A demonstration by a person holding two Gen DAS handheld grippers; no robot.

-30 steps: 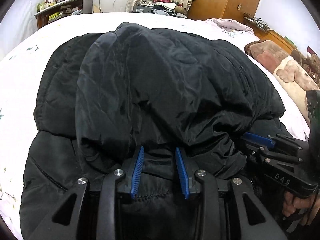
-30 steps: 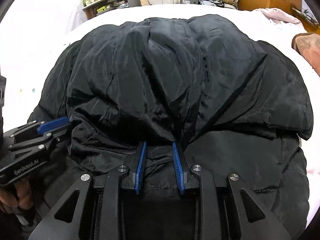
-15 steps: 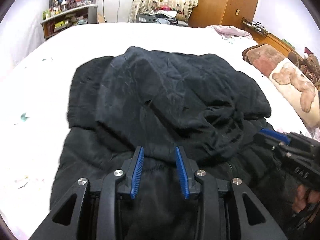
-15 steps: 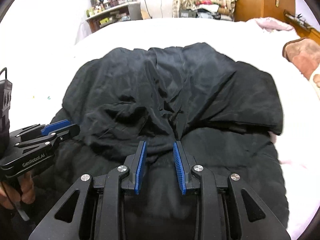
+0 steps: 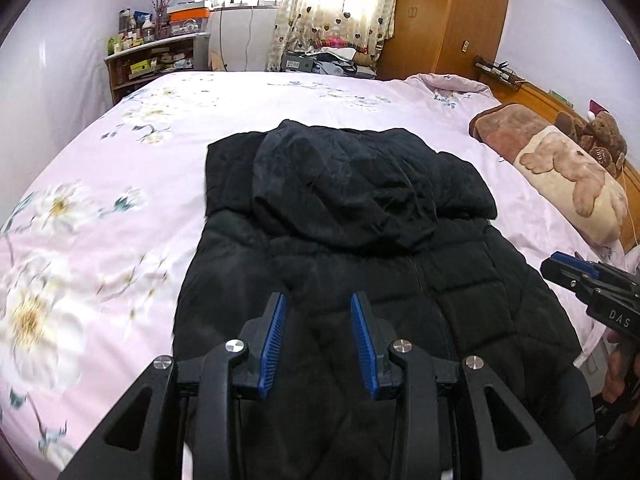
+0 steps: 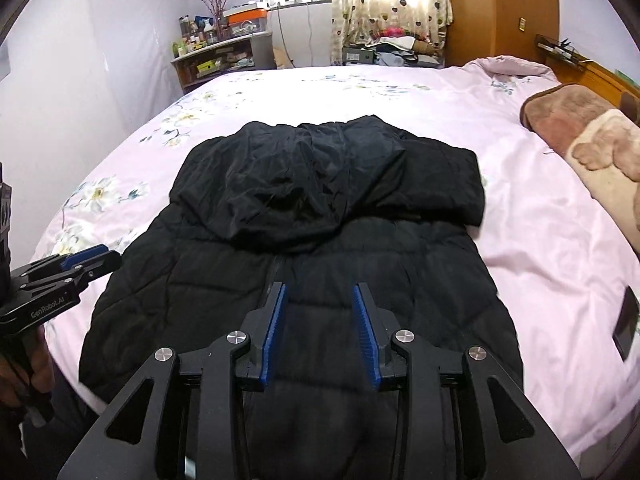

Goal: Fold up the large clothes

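Black padded coat (image 5: 360,240) lies on the bed (image 5: 120,200) beneath both parted, empty jaws.

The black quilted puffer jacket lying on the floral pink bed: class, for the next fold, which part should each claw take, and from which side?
Probably the near hem corners of the black quilted puffer jacket. The far part is already folded over, and the near edge hangs toward the holder. The left claw could come in from the left edge, the right claw from the right, pinching the thick padding low against the floral pink bed. Both stand open.
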